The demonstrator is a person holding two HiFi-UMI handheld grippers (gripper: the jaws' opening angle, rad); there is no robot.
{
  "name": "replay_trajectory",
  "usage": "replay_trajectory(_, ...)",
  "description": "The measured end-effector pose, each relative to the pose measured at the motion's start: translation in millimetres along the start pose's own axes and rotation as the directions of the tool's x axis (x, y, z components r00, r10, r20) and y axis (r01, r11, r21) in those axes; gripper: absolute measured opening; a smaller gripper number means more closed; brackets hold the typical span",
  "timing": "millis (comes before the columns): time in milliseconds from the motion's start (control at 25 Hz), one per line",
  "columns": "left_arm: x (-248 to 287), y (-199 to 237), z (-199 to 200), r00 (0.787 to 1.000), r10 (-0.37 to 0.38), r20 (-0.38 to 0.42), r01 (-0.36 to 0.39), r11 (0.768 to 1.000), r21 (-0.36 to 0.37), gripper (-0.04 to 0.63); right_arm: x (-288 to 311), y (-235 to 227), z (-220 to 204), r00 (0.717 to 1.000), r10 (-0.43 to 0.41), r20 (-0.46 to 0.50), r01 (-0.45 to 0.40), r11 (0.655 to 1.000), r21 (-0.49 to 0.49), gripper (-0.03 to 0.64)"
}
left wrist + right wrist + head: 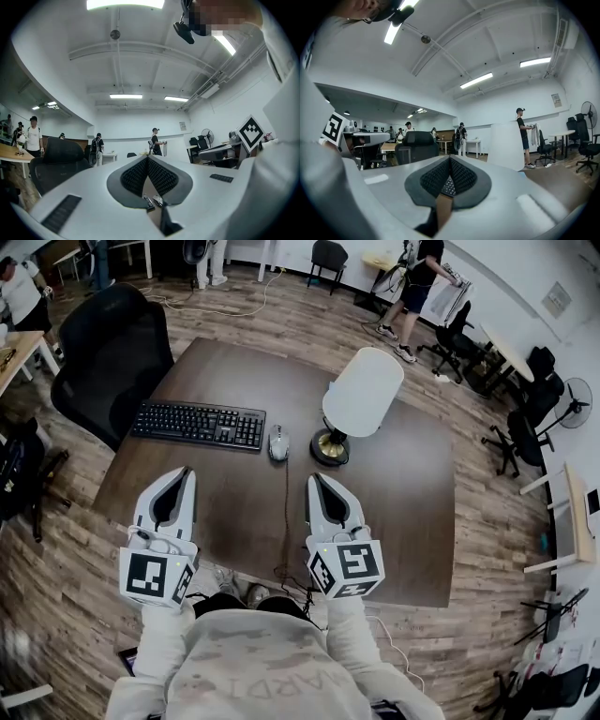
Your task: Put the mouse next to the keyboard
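Note:
A grey mouse (278, 442) lies on the dark wooden table (225, 502), just right of the black keyboard (199, 424), with its cable running toward the near edge. My left gripper (189, 472) hovers over the near left part of the table, jaws shut and empty. Level with it at the right, my right gripper (313, 479) is also shut with nothing held. In the left gripper view the closed tips (148, 157) meet, and in the right gripper view (450, 158) the keyboard shows through the gap below them.
A white-shaded lamp (361, 393) on a brass base stands right of the mouse. A black office chair (112, 357) sits at the table's far left. People stand by desks and chairs at the back of the room.

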State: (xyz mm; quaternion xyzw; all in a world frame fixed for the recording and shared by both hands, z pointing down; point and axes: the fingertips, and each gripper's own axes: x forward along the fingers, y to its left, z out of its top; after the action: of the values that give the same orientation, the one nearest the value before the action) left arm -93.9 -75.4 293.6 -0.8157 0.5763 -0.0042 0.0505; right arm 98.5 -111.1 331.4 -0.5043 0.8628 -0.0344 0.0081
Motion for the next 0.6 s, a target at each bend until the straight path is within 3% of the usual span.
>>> replay_trajectory(600, 2.7, -3.6, 5.2, 1.0, 0.012, 0.014, -0.013, 1.0, 0.01, 0.006, -0.9, -7.5, 7.1, 1.0, -0.001, 0.027, 0.001, 1.0, 0.0, 0.011)
